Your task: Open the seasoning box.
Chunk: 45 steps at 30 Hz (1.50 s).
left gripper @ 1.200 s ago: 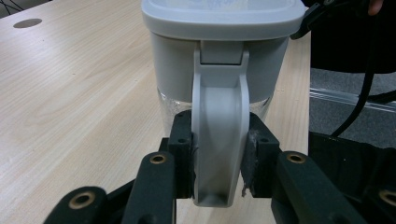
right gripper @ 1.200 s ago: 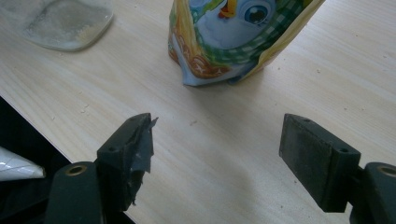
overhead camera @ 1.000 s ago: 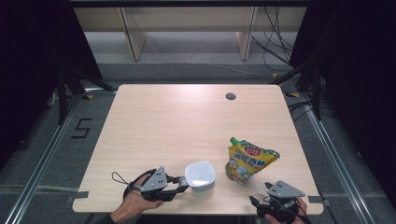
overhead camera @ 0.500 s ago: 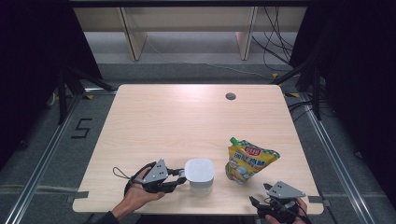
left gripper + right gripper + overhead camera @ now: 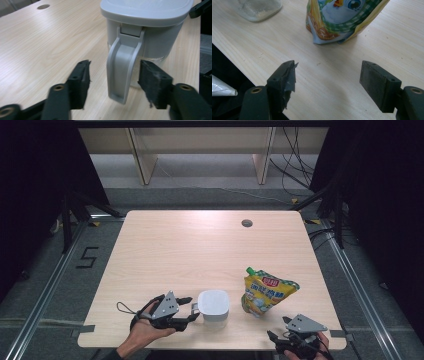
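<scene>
At the counter's (image 5: 150, 250) near edge, the left claw (image 5: 192, 310), jaws just parted around the jug handle (image 5: 122, 72), should back straight off; right claw (image 5: 329, 82) gapes empty.

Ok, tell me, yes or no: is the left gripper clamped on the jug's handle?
No: the left gripper has just been opening, and the jug's handle stands between its pads with gaps on both sides.

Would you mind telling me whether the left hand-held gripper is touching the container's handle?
Apart. The left gripper view shows bare table on both sides of the handle, between it and the left hand-held gripper, whose jaws have just been opening.
</scene>
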Available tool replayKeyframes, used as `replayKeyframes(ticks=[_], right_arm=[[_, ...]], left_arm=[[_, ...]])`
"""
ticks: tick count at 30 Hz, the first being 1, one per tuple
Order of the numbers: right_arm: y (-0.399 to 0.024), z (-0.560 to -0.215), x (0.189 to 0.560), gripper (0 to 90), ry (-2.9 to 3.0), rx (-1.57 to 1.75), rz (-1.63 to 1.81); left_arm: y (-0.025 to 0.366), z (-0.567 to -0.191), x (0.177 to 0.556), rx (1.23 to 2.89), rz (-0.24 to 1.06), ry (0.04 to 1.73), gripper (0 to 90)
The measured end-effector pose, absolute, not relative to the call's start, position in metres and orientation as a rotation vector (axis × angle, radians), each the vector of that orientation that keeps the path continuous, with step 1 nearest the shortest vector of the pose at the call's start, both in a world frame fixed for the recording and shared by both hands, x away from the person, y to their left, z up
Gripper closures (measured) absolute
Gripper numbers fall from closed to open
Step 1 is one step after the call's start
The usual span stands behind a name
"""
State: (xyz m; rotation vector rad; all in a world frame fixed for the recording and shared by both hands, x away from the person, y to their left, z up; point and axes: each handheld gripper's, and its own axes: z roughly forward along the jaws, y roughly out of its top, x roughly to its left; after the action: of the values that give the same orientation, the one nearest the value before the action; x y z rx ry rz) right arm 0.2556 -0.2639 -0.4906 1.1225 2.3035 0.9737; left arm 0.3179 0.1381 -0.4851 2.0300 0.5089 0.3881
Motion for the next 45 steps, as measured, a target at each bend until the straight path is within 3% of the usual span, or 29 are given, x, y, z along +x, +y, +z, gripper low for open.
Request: replayKeyframes(ticks=[5, 11, 17, 21, 33, 45], right_arm=[[-0.262, -0.491, 0.254, 29.8, 2.306, 1.155, 0.976], [-0.262, -0.491, 0.256, 28.8, 2.310, 1.097, 0.968], [-0.263, -0.491, 0.255, 27.5, 2.315, 1.103, 0.964], [-0.262, -0.493, 0.257, 26.9, 2.320, 1.086, 0.971], [-0.261, -0.494, 0.257, 26.2, 2.321, 1.101, 0.971], [-0.260, -0.494, 0.256, 25.2, 2.324, 1.090, 0.975]], left_arm=[[0.140, -0.475, 0.310, 2.041, 0.349, 0.529, 34.6], [0.142, -0.466, 0.303, 2.044, 0.306, 0.530, 36.0], [0.154, -0.450, 0.302, 2.019, 0.283, 0.539, 75.1], [0.155, -0.445, 0.303, 1.988, 0.284, 0.546, 88.2], [0.146, -0.420, 0.313, 1.920, 0.269, 0.531, 89.1], [0.128, -0.424, 0.325, 1.955, 0.246, 0.549, 89.1]])
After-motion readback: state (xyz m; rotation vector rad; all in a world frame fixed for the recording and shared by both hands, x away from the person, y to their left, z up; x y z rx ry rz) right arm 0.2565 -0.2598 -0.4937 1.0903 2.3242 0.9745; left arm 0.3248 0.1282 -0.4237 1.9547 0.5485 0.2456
